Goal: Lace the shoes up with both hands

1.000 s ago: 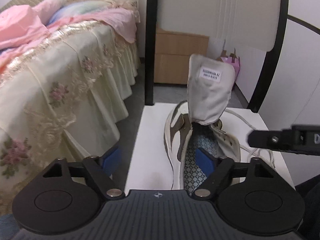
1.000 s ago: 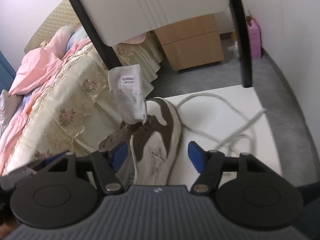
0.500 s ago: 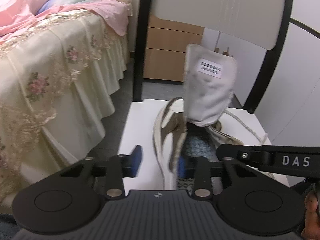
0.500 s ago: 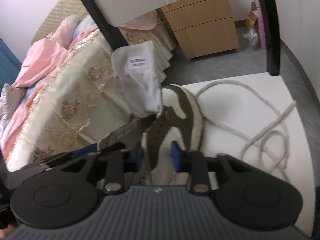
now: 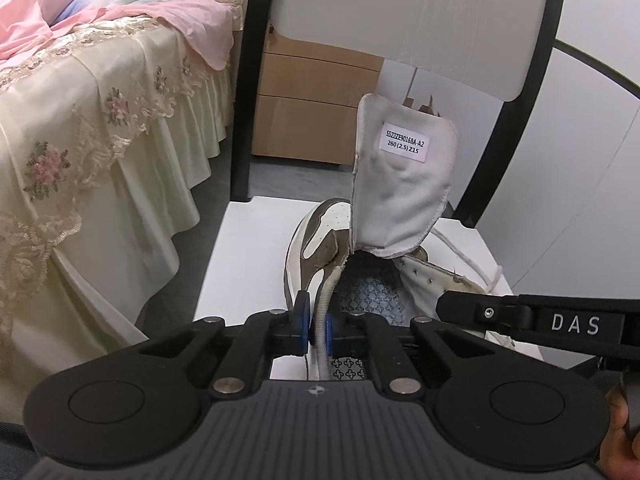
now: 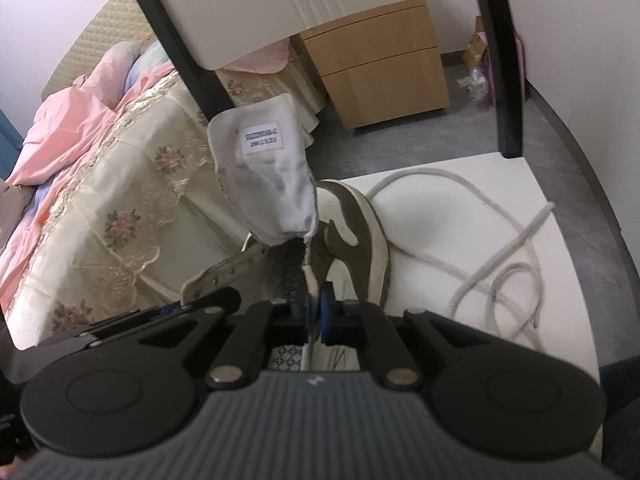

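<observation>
A brown and white shoe (image 5: pixel 316 248) lies on the white chair seat (image 5: pixel 248 248), its grey tongue (image 5: pixel 400 184) standing up with a size label. My left gripper (image 5: pixel 316 328) has its jaws closing, with the blue pads pressed on the shoe's left collar edge. My right gripper (image 6: pixel 315 312) is shut on the thin edge of the shoe's right eyelet flap (image 6: pixel 310 280). Its black finger (image 5: pixel 520 316) reaches in from the right in the left wrist view. The white lace (image 6: pixel 500 280) lies loose in loops on the seat to the right of the shoe (image 6: pixel 352 232).
A bed with a lace floral cover (image 5: pixel 80 152) and pink bedding stands close on the left. The chair's white backrest (image 5: pixel 400 12) and black posts (image 6: pixel 508 80) rise behind the shoe. A wooden drawer unit (image 6: pixel 384 68) stands on the grey floor beyond.
Both grippers went from wide open to closed onto the shoe's two side edges. The left one turned a little toward the shoe.
</observation>
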Available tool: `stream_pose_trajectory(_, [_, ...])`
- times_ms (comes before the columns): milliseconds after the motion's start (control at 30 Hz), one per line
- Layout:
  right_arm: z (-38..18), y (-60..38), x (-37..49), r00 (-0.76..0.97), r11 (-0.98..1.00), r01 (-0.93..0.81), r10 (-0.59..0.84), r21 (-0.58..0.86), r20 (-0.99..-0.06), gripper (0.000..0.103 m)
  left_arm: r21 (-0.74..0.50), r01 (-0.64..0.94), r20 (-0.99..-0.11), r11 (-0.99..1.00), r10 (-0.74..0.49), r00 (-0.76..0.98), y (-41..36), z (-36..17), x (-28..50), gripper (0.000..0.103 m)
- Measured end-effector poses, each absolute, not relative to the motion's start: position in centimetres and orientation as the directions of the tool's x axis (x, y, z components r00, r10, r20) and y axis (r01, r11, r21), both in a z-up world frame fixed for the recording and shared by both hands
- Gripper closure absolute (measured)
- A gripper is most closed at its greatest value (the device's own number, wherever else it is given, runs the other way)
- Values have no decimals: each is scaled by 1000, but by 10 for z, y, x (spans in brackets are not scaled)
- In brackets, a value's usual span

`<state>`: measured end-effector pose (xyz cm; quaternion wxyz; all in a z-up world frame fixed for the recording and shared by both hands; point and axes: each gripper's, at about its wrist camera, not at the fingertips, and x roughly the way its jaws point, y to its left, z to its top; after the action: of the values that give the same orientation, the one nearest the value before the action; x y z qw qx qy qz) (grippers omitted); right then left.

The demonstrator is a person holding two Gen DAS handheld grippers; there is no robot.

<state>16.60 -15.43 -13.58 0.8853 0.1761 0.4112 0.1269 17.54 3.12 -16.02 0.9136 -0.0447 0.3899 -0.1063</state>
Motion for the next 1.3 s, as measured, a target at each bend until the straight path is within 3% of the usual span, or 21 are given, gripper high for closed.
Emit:
stream_pose_trajectory(233, [-136, -157, 166, 614, 896, -92, 395, 435, -683, 96, -166, 168, -708, 972, -236, 666, 30, -162, 175, 92])
stream_pose_trajectory(367, [-115, -156, 163, 636, 904, -192, 411, 382, -653, 91, -169, 173, -698, 970, -242, 674, 31, -162, 172, 91])
stream_pose_trajectory(467, [-93, -156, 171, 647, 906, -293, 424, 306, -634, 88, -178, 168, -695, 970, -245, 676, 33, -161, 169, 83])
stream_pose_trajectory(533, [-81, -155, 184, 648, 898, -354, 436, 260, -624, 68, -170, 175, -688, 970, -244, 683, 33, -159, 166, 81])
stream_pose_trajectory(600, [-69, -149, 200, 645, 886, -424, 442, 189, -623, 60, -165, 185, -683, 969, -247, 688, 33, -158, 163, 81])
stream_pose_trajectory(833, [-48, -101, 247, 596, 712, -685, 430, -150, -678, 58, -149, 212, -665, 966, -256, 701, 35, -154, 156, 81])
stream_pose_trajectory(1133, [-60, -59, 258, 497, 450, -838, 395, -309, -772, 59, -157, 234, -665, 959, -278, 693, 37, -153, 149, 82])
stream_pose_trajectory(1300, [-48, -64, 244, 486, 420, -851, 399, -316, -778, 82, -184, 225, -663, 957, -290, 690, 42, -152, 149, 82])
